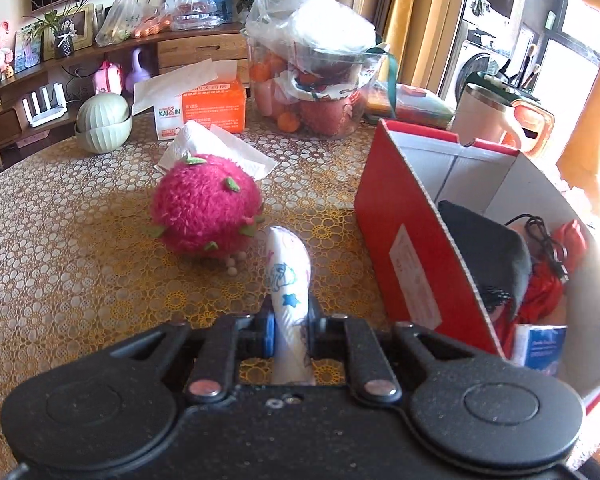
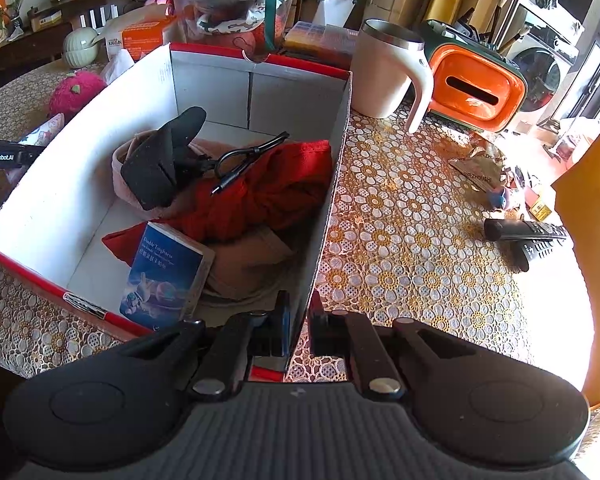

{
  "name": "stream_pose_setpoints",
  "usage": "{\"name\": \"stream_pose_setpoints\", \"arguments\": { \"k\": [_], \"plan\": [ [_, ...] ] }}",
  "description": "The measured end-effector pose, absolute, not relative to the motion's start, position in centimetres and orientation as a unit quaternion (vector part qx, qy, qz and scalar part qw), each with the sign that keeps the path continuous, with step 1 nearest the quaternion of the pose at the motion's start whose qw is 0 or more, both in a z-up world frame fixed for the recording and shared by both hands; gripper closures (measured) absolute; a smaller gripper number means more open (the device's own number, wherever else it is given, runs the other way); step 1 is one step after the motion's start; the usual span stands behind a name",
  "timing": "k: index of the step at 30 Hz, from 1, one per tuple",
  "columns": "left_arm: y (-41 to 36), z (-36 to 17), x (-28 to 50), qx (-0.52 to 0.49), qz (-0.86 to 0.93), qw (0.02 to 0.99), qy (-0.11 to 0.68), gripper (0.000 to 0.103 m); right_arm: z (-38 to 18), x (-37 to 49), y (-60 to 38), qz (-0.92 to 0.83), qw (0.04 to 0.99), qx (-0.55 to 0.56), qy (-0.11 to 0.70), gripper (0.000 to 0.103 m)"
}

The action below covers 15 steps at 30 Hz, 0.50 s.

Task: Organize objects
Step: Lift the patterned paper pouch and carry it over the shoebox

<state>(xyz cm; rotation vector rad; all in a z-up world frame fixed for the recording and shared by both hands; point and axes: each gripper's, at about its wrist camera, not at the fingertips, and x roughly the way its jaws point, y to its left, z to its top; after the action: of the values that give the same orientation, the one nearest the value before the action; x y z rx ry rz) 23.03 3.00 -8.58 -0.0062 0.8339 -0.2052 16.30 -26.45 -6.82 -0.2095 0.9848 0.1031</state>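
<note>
While the left gripper (image 1: 291,330) clamps a small printed packet (image 1: 288,280) pointing straight ahead, the box (image 1: 412,216) lies to its right, its wall pinched by the right gripper (image 2: 299,320).

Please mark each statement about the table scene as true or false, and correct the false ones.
1. The left gripper holds a white printed packet. True.
2. The right gripper is open above the mug. False: it is shut on the wall of the red box.
3. The pink plush fruit lies inside the box. False: it sits on the table outside it.
4. A black cable lies on red cloth in the box. True.
</note>
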Motion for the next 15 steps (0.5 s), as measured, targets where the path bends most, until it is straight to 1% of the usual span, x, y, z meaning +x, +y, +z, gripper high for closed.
{"name": "stream_pose_setpoints", "arguments": {
  "k": [8, 15],
  "plan": [
    [0.5, -3.9, 20.8, 0.009, -0.150, 0.909, 0.388, 0.091, -6.9, 16.3, -26.4, 0.048, 0.875, -0.098, 0.471, 0.094],
    [-3.4, -1.7, 19.9, 0.037, -0.195, 0.907, 0.372, 0.091, -6.9, 16.5, -26.6, 0.045, 0.875, -0.087, 0.473, 0.094]
  ]
}}
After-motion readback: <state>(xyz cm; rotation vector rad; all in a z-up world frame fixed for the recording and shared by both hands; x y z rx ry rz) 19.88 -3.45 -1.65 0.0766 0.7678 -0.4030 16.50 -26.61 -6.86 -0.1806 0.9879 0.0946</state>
